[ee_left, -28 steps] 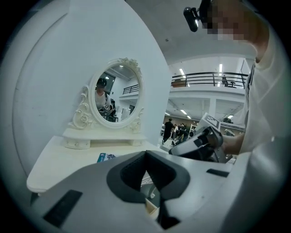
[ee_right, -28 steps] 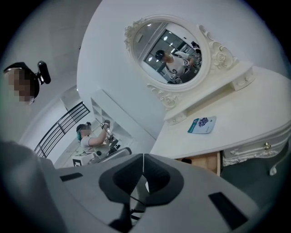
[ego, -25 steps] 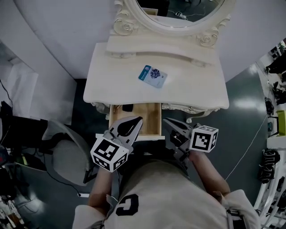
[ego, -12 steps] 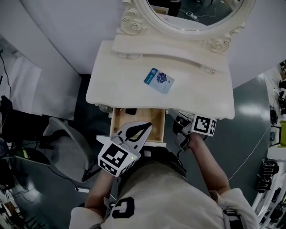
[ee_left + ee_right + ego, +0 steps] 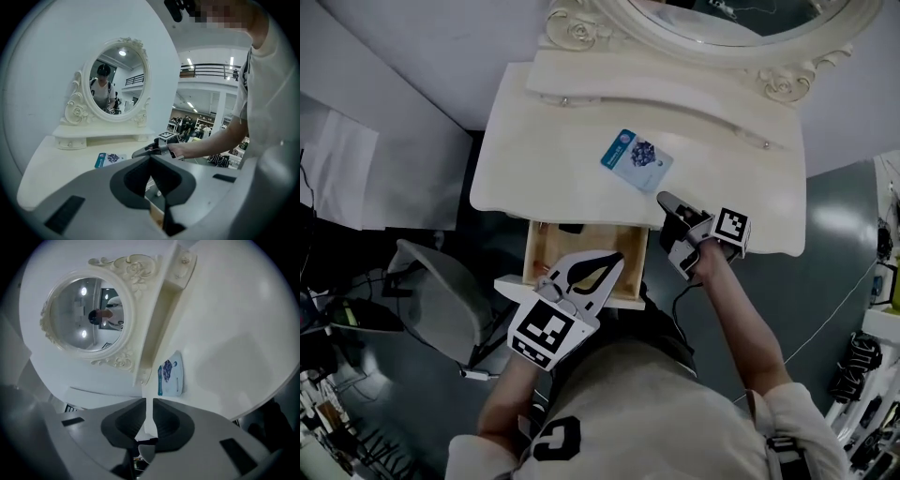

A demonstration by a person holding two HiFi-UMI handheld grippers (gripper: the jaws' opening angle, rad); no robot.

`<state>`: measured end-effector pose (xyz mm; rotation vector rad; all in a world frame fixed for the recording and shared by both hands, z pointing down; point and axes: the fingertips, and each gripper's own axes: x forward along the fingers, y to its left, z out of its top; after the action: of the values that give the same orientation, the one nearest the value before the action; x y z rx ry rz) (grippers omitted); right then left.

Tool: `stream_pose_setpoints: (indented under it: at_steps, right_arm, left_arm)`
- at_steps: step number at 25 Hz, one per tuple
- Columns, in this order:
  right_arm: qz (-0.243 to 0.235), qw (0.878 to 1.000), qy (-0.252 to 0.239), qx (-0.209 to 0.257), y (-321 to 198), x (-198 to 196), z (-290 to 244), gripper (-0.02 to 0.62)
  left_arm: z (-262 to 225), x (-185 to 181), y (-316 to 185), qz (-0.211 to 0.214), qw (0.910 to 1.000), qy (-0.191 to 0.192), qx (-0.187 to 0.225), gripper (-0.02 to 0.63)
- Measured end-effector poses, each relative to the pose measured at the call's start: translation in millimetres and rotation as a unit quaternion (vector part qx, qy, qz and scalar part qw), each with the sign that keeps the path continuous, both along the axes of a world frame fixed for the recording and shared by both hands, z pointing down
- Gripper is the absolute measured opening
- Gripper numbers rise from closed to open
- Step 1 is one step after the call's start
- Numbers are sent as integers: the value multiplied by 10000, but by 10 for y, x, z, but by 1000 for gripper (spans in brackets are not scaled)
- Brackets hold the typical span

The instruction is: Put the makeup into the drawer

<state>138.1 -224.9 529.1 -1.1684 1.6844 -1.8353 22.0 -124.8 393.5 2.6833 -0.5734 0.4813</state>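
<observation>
Currently the makeup packet lies flat on the table, outside the open drawer. Right gripper closed, empty, tips near the packet, not touching. Left gripper closed, empty, over the drawer.

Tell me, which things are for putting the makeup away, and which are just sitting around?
For the job:
- blue-and-white makeup packet, lying on the dressing table
- open drawer
- right gripper, shut, close to the packet
- left gripper, shut, by the drawer

Just sitting around:
- oval mirror
- grey chair
- small dark thing in the drawer
</observation>
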Motion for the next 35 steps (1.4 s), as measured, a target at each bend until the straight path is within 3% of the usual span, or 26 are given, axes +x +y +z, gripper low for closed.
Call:
stream_pose_setpoints:
  at_steps: [2, 4, 8, 15, 25, 35]
  right_arm:
    - [57, 9998, -62, -170, -76, 44, 129, 42]
    - [-38, 9991, -214, -362, -121, 28, 237, 245]
    - [-258, 9971, -274, -661, -167, -26, 422, 245]
    - [-128, 9948, -233, -987, -261, 3, 598, 245]
    - [-2, 9955, -230, -921, -404, -47, 629, 239]
    - [-34, 9943, 116, -1062, -383, -39, 792, 55]
  left_arm:
    - [52, 47, -45, -13, 10000, -23, -56, 57]
    - [102, 91, -86, -19, 9999, -61, -88, 57]
    - [177, 150, -148, -53, 9998, -106, -141, 57]
    - [193, 166, -226, -132, 9997, -96, -154, 57]
    - [250, 122, -242, -224, 9995, -73, -233, 56]
    - [251, 16, -241, -327, 9991, -69, -246, 57]
